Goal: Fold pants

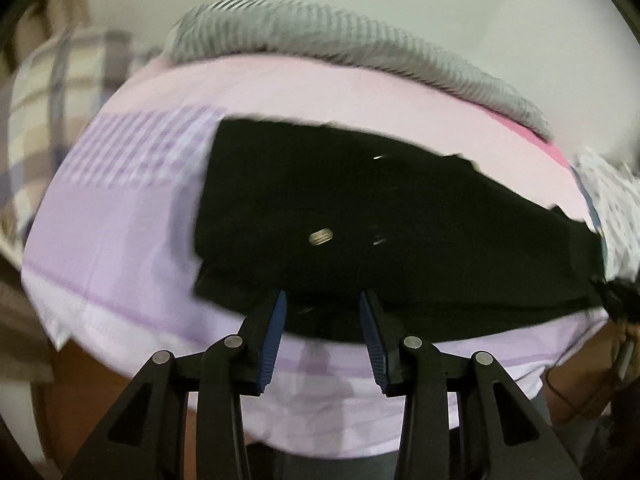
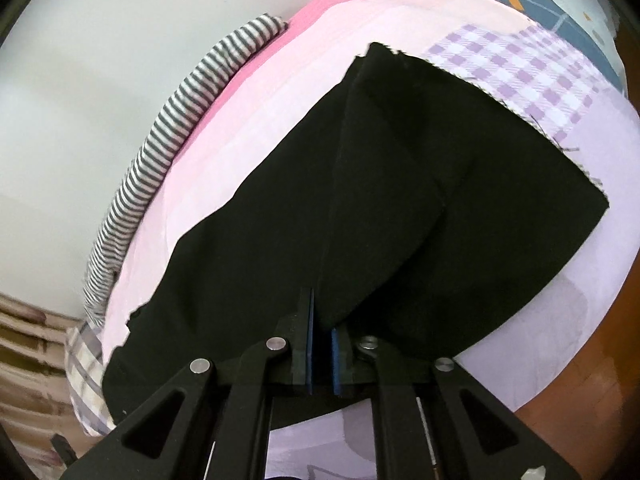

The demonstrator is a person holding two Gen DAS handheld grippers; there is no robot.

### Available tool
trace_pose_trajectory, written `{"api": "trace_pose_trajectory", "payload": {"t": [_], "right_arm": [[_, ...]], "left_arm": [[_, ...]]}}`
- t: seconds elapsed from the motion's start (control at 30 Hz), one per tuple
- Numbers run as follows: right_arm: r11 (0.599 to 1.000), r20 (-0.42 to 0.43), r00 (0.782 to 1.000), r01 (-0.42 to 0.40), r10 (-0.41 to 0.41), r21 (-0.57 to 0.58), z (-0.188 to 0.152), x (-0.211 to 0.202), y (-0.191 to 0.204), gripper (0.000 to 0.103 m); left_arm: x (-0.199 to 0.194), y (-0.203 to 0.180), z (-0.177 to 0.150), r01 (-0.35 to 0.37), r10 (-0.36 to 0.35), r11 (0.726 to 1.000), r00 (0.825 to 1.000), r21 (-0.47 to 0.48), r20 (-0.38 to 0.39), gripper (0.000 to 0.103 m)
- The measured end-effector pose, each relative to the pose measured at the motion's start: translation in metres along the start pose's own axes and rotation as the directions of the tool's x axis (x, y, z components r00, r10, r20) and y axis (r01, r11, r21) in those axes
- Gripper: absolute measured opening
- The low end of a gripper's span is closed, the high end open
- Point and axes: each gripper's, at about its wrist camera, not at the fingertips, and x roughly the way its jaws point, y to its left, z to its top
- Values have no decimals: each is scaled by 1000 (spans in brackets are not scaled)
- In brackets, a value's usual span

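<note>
Pants (image 2: 400, 184): black, spread on the bed (image 2: 280, 92), filling frame centre. Right tongs (image 2: 322, 330): clamped on a raised fold at lower centre, likely to carry it over. Left tongs (image 1: 322, 312): parted, empty, above the near edge, seemingly free to regrip.

Pink-lilac bedsheet (image 2: 256, 128), striped grey cloth (image 2: 176, 120) along its far edge.

pants (image 1: 360, 208) were plain black, metal button (image 1: 321, 236) silver-toned. sheet (image 2: 248, 152) was pale pink and lilac, with purple-and-white checked patch (image 2: 520, 64). rolled cloth (image 2: 160, 152) was grey-and-white striped. pillow (image 1: 52, 92) had beige, white, blue plaid. gripper pads (image 1: 276, 336) were blue on black frames.
</note>
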Motion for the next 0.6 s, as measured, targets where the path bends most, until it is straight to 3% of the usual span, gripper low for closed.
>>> {"api": "trace_pose_trajectory", "payload": {"t": [0.13,0.2,0.27,0.33,0.4,0.47,0.53,0.6], "right_arm": [[999,2,999,-37,37,28,2,-2,-4,9],[999,5,999,-44,44,24,2,-4,-2,9],[999,5,999,-49,49,24,3,-4,-1,9],[998,4,999,-52,52,29,3,-3,-1,9],[998,2,998,-57,57,36,4,-2,-1,9],[998,2,998,-55,55,39,4,-1,-1,9],[998,-1,999,-53,54,42,4,1,-2,9],[998,-1,999,-51,51,48,3,1,-4,9]], "left_arm": [[5,-34,3,8,-11,990,1000,139,22,46],[13,-36,4,46,-45,991,999,125,-7,46],[20,-24,3,117,-116,993,992,24,-43,46],[27,-2,-1,174,-183,976,981,-134,-60,46],[34,23,-6,202,-227,936,972,-287,-55,46],[36,49,-11,195,-225,894,974,-402,-27,47],[36,69,-13,185,-211,860,977,-475,-1,48],[38,88,-15,195,-220,806,975,-559,23,49]]}}
